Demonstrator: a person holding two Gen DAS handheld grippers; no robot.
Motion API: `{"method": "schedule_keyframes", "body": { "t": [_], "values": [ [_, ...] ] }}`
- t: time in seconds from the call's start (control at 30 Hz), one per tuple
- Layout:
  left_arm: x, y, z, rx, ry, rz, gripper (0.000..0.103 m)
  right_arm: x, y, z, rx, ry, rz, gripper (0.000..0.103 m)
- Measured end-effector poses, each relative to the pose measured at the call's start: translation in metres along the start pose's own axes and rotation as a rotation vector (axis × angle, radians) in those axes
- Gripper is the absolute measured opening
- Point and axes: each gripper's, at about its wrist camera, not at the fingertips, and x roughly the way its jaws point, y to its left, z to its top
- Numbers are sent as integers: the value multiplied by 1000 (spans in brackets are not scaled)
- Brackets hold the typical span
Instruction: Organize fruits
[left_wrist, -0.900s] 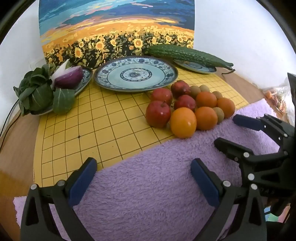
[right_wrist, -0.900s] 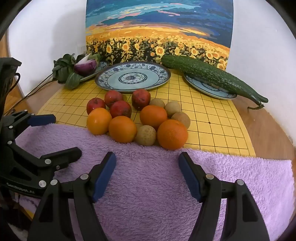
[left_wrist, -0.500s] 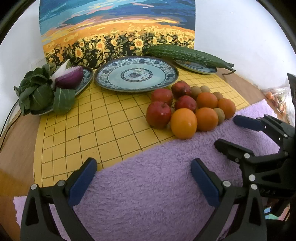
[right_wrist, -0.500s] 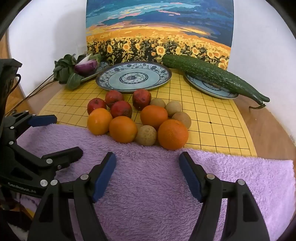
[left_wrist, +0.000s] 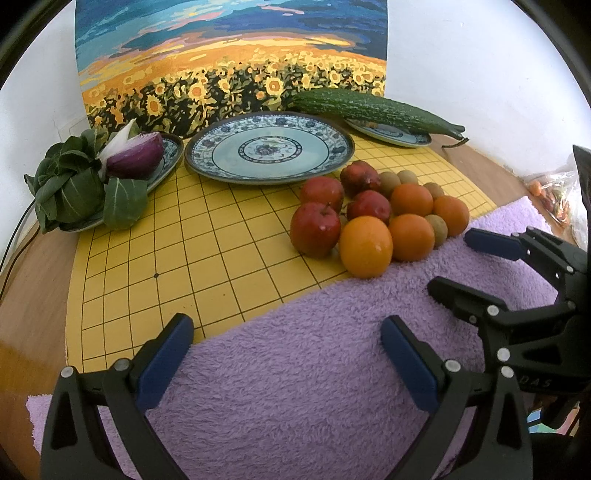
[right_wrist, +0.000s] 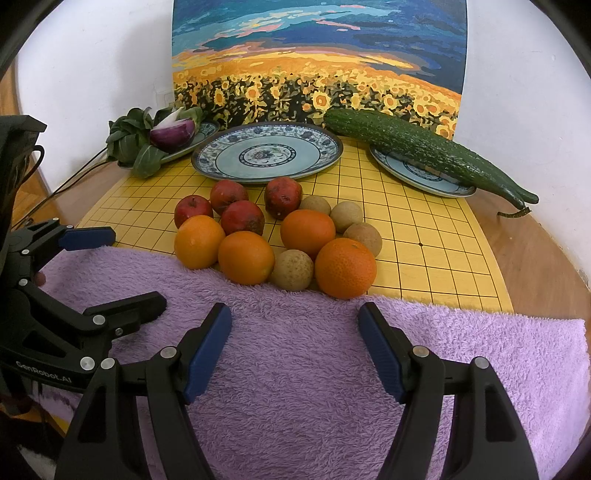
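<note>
A heap of fruit lies at the yellow grid board's (left_wrist: 155, 258) near edge: red apples (left_wrist: 315, 229), oranges (left_wrist: 365, 245) and small brown round fruits (right_wrist: 292, 269). Behind it stands an empty blue-patterned plate (left_wrist: 207, 166), also seen in the right wrist view (right_wrist: 207, 162). My left gripper (left_wrist: 286, 332) is open over the purple towel (left_wrist: 295, 387), empty, short of the heap and to its left. My right gripper (right_wrist: 293, 317) is open and empty above the towel (right_wrist: 295, 369), just before the front oranges (right_wrist: 345, 267). Each gripper shows in the other's view: right (left_wrist: 452, 260), left (right_wrist: 136, 266).
A long green cucumber (right_wrist: 424, 151) rests on a small plate (right_wrist: 424, 177) at the back right. Leafy greens (left_wrist: 70, 184) and a cut purple onion (left_wrist: 135, 158) fill a plate at the back left. A sunflower painting (right_wrist: 317, 55) leans on the white wall. A cable (left_wrist: 14, 240) trails off left.
</note>
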Motion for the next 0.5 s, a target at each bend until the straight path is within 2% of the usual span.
{"method": "schedule_keyframes", "body": {
  "t": [0.5],
  "values": [
    [0, 0, 0, -1, 6, -1, 103, 0, -1, 0, 0, 0, 2, 74]
  ]
}}
